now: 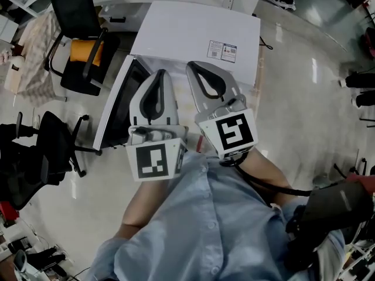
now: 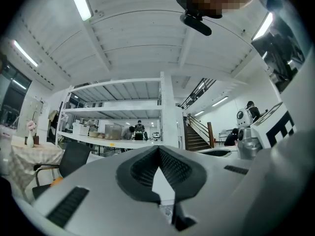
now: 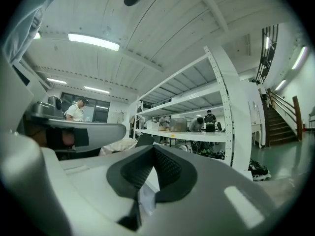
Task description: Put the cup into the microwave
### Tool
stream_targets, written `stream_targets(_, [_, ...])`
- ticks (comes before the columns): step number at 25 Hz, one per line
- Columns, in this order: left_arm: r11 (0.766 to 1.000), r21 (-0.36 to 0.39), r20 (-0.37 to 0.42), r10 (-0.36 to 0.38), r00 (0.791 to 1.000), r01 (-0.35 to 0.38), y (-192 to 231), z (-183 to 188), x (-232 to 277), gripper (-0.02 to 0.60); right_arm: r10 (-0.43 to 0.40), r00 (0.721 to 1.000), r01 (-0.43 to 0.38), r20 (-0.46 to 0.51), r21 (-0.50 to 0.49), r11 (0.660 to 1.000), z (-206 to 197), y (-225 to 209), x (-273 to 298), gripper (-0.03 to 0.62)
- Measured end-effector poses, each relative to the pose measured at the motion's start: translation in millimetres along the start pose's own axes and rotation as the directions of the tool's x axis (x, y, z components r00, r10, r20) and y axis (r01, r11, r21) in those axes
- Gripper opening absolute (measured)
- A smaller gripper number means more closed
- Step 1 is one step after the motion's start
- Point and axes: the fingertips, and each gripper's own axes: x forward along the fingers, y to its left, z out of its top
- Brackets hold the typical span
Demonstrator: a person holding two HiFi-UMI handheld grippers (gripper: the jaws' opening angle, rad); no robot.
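Note:
The white microwave stands below me on a pale surface, its dark-windowed door swung open to the left. No cup shows in any view. Both grippers are raised level in front of my chest, side by side above the microwave. My left gripper has its jaws together with nothing between them. My right gripper is likewise shut and empty. In the left gripper view the left gripper points out across the room, and in the right gripper view the right gripper does the same.
A black office chair with an orange cushion stands left of the microwave, and a second black chair nearer me. White storage shelving and a staircase lie across the room. My blue shirt fills the bottom of the head view.

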Motion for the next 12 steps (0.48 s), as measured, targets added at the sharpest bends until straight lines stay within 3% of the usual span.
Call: stream_targets(12, [1.0,0.005,0.0,0.002,1.0,-0.002,-0.5,-4.7,6.5,0.006,0.01,1.0,-0.01,0.002,-0.003,1.0,-3.3,-3.5,3.2,0.0])
